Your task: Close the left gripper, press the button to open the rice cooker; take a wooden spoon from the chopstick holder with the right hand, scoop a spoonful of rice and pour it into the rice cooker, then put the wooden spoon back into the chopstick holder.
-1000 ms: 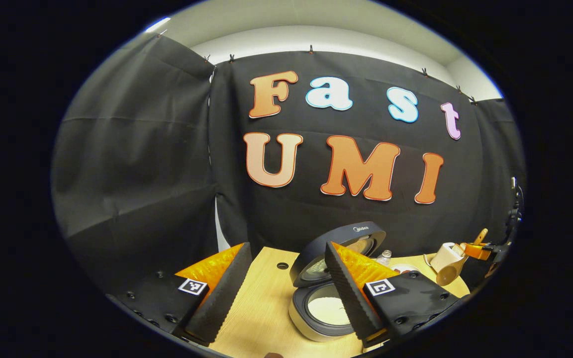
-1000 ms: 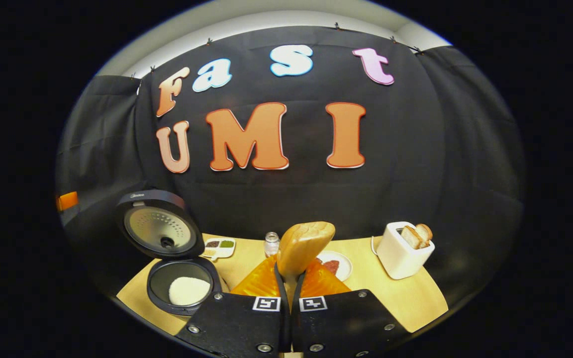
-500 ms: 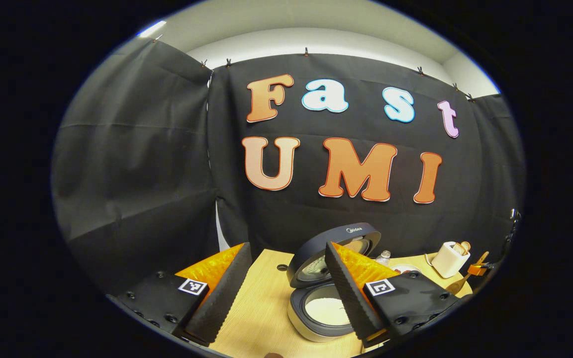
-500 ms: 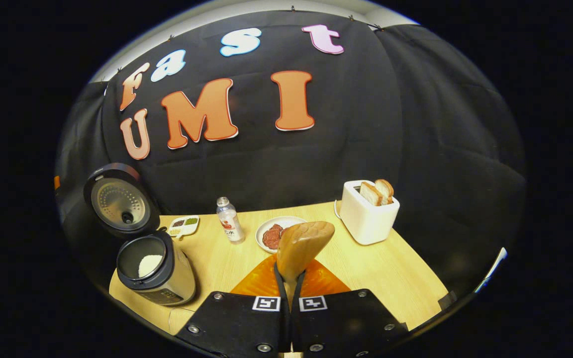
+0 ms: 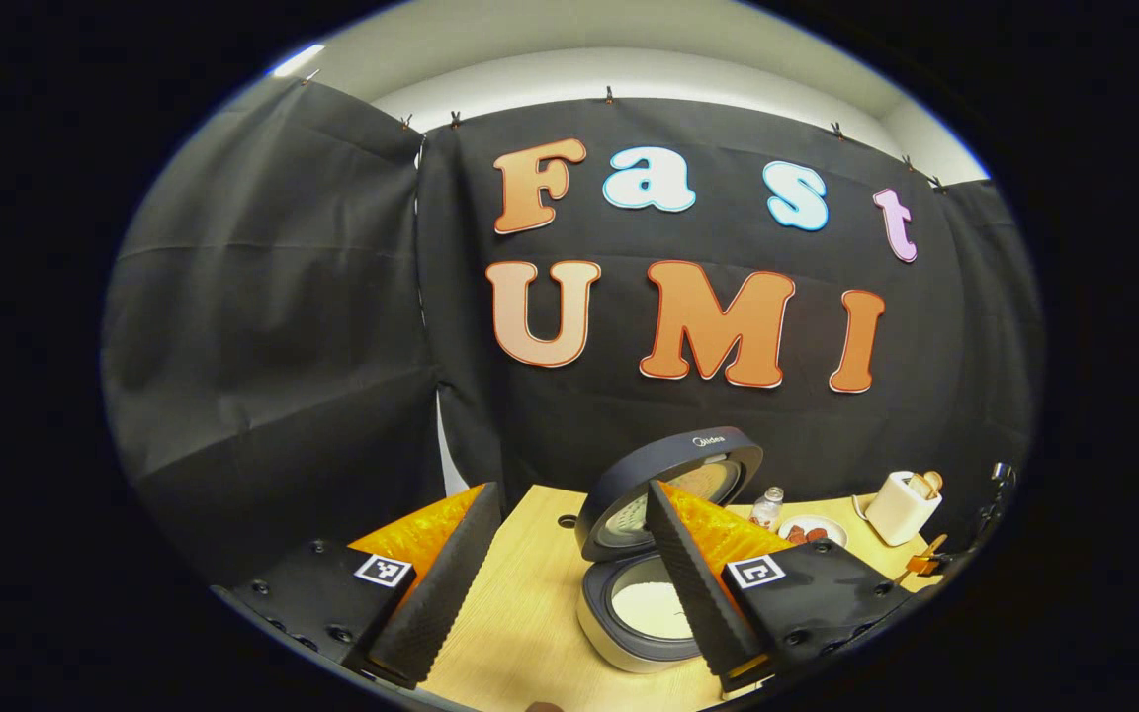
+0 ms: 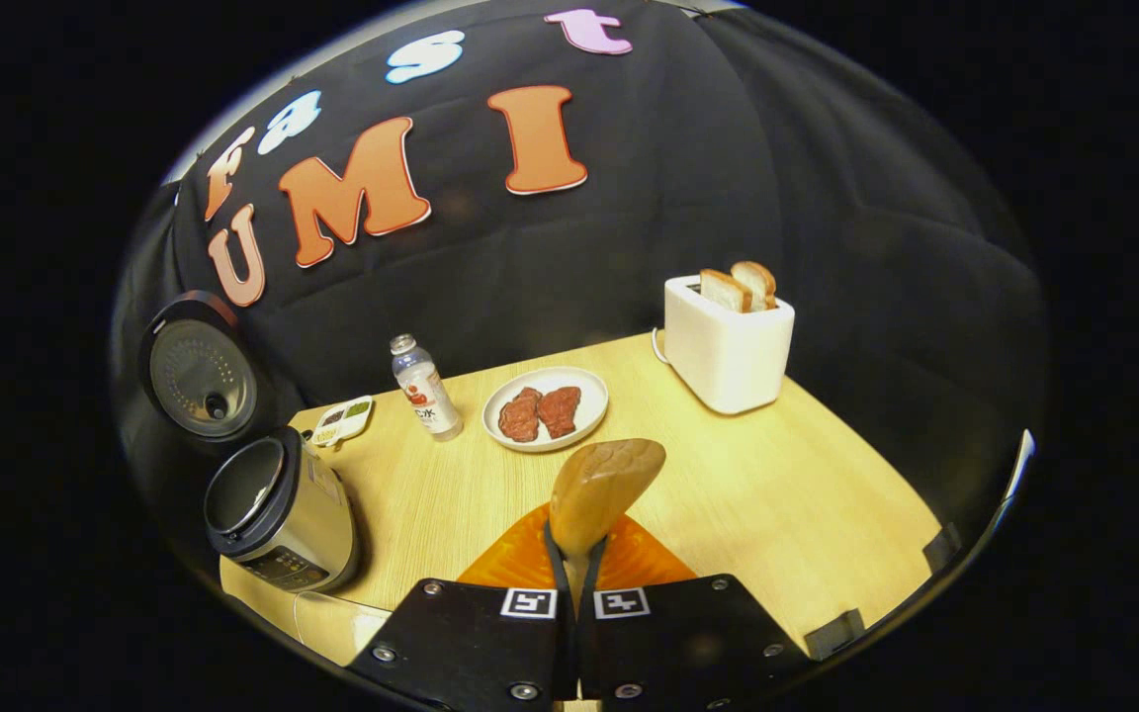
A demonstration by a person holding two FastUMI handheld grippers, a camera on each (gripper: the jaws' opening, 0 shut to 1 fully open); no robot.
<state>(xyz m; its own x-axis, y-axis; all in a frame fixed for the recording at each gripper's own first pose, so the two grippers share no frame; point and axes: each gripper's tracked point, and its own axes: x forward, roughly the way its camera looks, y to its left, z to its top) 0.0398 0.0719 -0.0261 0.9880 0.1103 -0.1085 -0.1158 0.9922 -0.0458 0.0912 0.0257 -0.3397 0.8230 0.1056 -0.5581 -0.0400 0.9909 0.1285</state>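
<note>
The rice cooker point(image 5: 644, 613) stands open on the wooden table, lid point(image 5: 673, 480) raised, with white rice in its pot. My left gripper point(image 5: 571, 494) is open just in front of it, holding nothing; its right finger overlaps the cooker. My right gripper point(image 6: 577, 542) is shut on the handle of the wooden spoon point(image 6: 604, 487), whose bowl points forward above the table's middle. In the right gripper view the cooker point(image 6: 278, 509) sits far to the left. In the left gripper view the right gripper point(image 5: 923, 565) shows small at the far right, low over the table.
On the table point(image 6: 777, 475) stand a small bottle point(image 6: 424, 388), a plate with red meat point(image 6: 547, 408), a white toaster with bread point(image 6: 728, 341) and a little condiment tray point(image 6: 342, 420). The table's right edge lies near the toaster.
My right gripper has swung right, away from the cooker, still holding the spoon, and now looks down on the table. The left gripper has barely moved.
</note>
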